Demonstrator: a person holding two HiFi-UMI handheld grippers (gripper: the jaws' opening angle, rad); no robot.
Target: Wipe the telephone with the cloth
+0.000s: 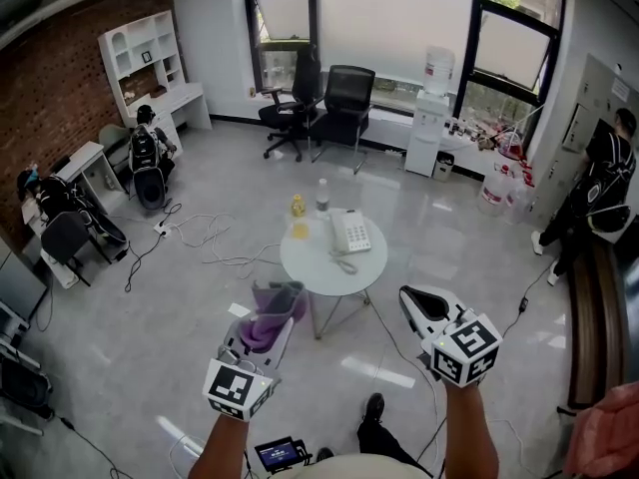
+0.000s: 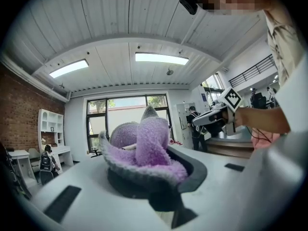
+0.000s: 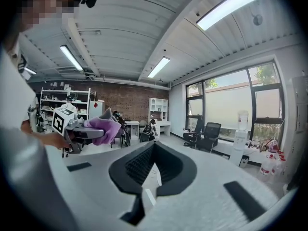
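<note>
The telephone (image 1: 350, 232), a white desk set, lies flat on the far right part of the small round white table (image 1: 300, 267) in the middle of the room, with its cord looping over the tabletop towards the near edge. From where I stand, both sets of tongs are held out level on the near side of that table. Neither touches the telephone or the table, and the telephone sits beyond them and between their two lines, well apart from both. The left gripper (image 1: 283, 302) is pinching a fluffy purple cloth (image 1: 265, 322). Its own camera shows the jaws of the left gripper (image 2: 149, 167) closed round the bunched folds of the cloth (image 2: 144, 146), which billow up out of the grip and hide most of the pads. In the head view, the front of the cloth comes close to the near left rim of the table, but I cannot tell how high above it the cloth hangs. The right gripper (image 1: 411, 299) carries nothing. In its own view the jaws of the right gripper (image 3: 151, 165) are pressed together, with only a thin seam between the ribbed pads. It points past the near right side of the table, a little further from the telephone than the cloth is. From the right gripper's camera the left gripper (image 3: 79, 131) shows off to the side, the purple cloth (image 3: 103, 126) sticking out of its front. Beside the telephone on the table stand a yellow bottle (image 1: 298, 206) and a clear bottle (image 1: 321, 196), both at the far rim.
</note>
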